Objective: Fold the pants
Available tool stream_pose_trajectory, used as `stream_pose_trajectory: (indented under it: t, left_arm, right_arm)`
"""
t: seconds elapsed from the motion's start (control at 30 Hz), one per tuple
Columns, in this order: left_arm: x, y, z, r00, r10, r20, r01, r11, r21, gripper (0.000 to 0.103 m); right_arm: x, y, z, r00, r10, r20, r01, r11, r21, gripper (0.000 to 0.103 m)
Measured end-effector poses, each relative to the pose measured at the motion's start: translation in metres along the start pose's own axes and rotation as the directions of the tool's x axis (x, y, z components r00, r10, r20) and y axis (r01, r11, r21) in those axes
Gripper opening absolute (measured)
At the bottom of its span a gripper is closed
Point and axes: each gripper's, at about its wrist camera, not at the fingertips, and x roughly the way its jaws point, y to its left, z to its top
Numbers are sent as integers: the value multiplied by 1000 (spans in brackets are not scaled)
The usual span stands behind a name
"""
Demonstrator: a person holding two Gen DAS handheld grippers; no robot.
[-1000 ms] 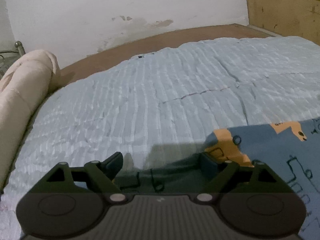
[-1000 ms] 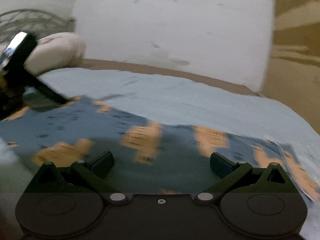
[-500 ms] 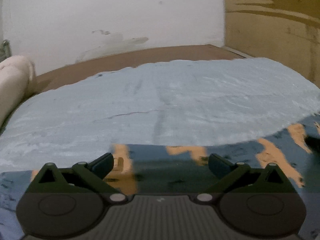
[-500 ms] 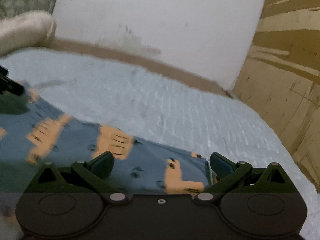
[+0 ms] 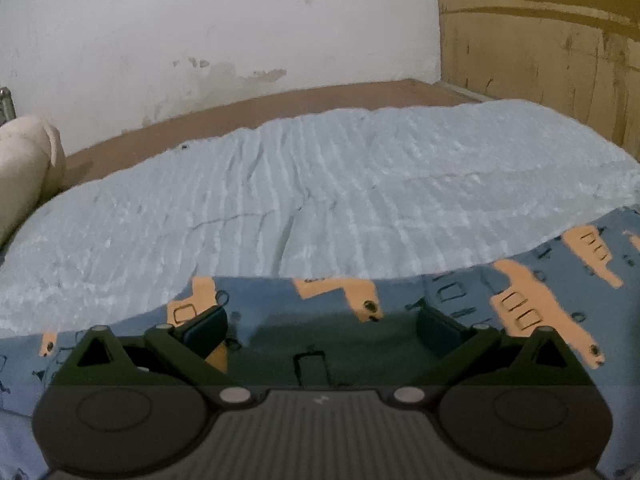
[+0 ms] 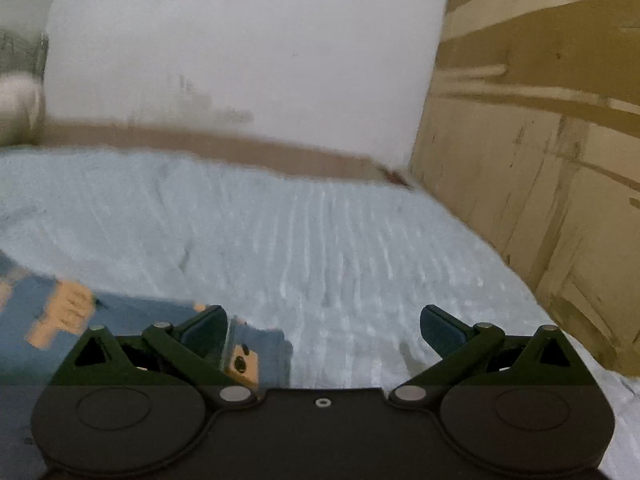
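Now that my left gripper [image 5: 320, 324] has let go and stands fully spread, the blue cotton pants with orange prints [image 5: 460, 300] lie flat beneath it on the pale blue ribbed bedspread [image 5: 340, 200]. My right gripper [image 6: 324, 330], also wide and empty, has slid past their hem at 9 o'clock, so this fold looks finished.

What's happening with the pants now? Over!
Left gripper open, right gripper open, both empty. Blue patterned pants flat on bedspread. Nothing in the way.
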Motion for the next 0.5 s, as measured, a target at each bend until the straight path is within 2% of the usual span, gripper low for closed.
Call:
stream_pose_trajectory:
  t: [0.1,0.2,0.3,0.37,0.43,0.5]
  left_arm:
    - [-10,-8,3,998,-55,33,56,998,-22,102]
    - [-17,-22,6,989,-135,65,137,990,-35,102]
    - [-18,-41,4,976,-196,89,198,980,-7,102]
    - [-15,-51,2,974,-209,90,208,978,13,102]
    - [-9,-59,-1,975,-212,73,210,977,29,102]
    - [-4,-64,-5,977,-205,53,203,978,42,102]
  right_arm:
    - [-34,-11,-10,999,19,47,-24,995,95,102]
    - [-65,-19,-29,994,82,66,-94,974,207,102]
    - [-87,-22,-51,975,199,103,-222,909,353,102]
    - [-96,-21,-59,961,254,111,-277,869,410,102]
    - [-100,-14,-63,958,274,83,-282,854,438,102]
    - [-98,-8,-65,966,256,17,-235,856,460,102]
